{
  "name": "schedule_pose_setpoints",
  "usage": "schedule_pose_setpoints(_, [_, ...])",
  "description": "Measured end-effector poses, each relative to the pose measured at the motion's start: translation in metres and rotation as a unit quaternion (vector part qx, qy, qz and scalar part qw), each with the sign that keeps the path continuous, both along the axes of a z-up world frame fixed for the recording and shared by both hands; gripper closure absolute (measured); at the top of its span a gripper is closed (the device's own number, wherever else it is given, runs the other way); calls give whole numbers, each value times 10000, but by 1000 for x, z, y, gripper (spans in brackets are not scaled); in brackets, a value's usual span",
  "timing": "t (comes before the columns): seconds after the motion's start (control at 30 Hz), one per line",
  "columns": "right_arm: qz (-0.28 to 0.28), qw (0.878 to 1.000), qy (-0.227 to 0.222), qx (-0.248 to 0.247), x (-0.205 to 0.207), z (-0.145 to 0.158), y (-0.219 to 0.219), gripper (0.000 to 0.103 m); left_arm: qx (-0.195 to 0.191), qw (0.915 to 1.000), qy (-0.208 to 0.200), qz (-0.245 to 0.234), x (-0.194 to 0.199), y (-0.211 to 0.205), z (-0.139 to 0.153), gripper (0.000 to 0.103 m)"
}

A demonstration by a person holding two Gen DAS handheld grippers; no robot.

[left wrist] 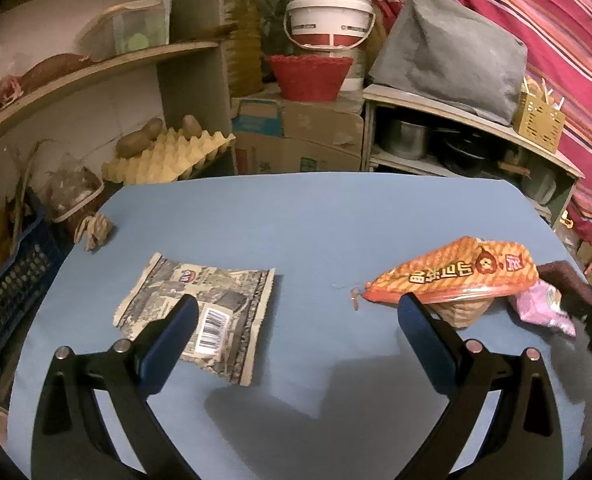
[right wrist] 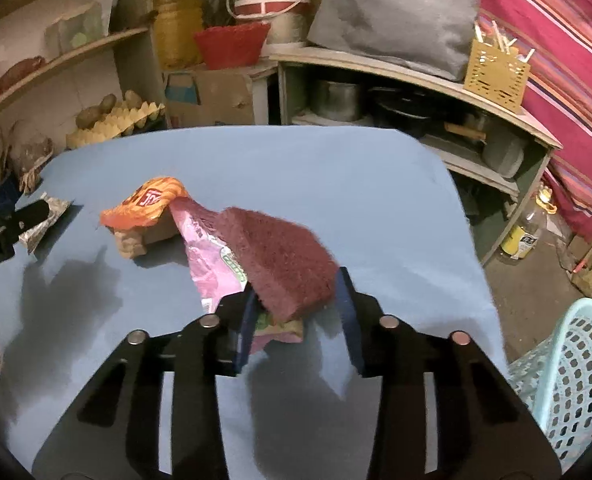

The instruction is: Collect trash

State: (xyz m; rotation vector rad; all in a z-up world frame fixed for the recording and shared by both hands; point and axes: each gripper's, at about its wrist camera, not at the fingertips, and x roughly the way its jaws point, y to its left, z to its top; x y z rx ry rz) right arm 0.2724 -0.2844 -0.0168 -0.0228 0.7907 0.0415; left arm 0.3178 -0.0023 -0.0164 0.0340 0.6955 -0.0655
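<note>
Trash lies spread on the blue table (left wrist: 316, 220). Left wrist view: left gripper (left wrist: 298, 312) spread wide and empty above a flattened grey wrapper (left wrist: 232, 300); an orange snack bag (left wrist: 456, 274) lies to the right, over a brown paper cup (left wrist: 466, 312). Right wrist view: right gripper (right wrist: 296, 300) pinching a maroon scouring pad (right wrist: 288, 256) together with a pink wrapper (right wrist: 208, 256); a perforated turquoise basket (right wrist: 572, 376) stands beside the table at lower right.
</note>
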Motion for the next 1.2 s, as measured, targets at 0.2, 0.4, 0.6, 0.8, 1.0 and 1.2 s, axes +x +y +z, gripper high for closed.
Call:
schedule_pose_setpoints(0.2, [-136, 9993, -155, 310, -10, 8, -24, 78, 26, 9996, 10, -294, -4, -17, 0, 6])
schedule_pose_setpoints(0.4, [-137, 9976, -363, 573, -18, 17, -35, 82, 38, 9985, 52, -543, -8, -35, -2, 6])
schedule_pose_setpoints(0.6, [-88, 9962, -454, 744, -23, 24, -40, 82, 57, 9975, 7, -702, -8, -48, 1, 6])
schedule_pose_setpoints(0.8, [-135, 9961, -473, 737, -27, 25, -46, 82, 194, 9951, 91, -963, -5, -60, -6, 6])
schedule_pose_setpoints(1.0, [-197, 9950, -441, 873, -26, 23, -54, 82, 378, 9940, 295, -980, 4, -58, -20, 6])
schedule_pose_setpoints(1.2, [-142, 9955, -396, 852, -22, 20, -54, 82, 620, 9930, 234, -982, 16, -59, -25, 6])
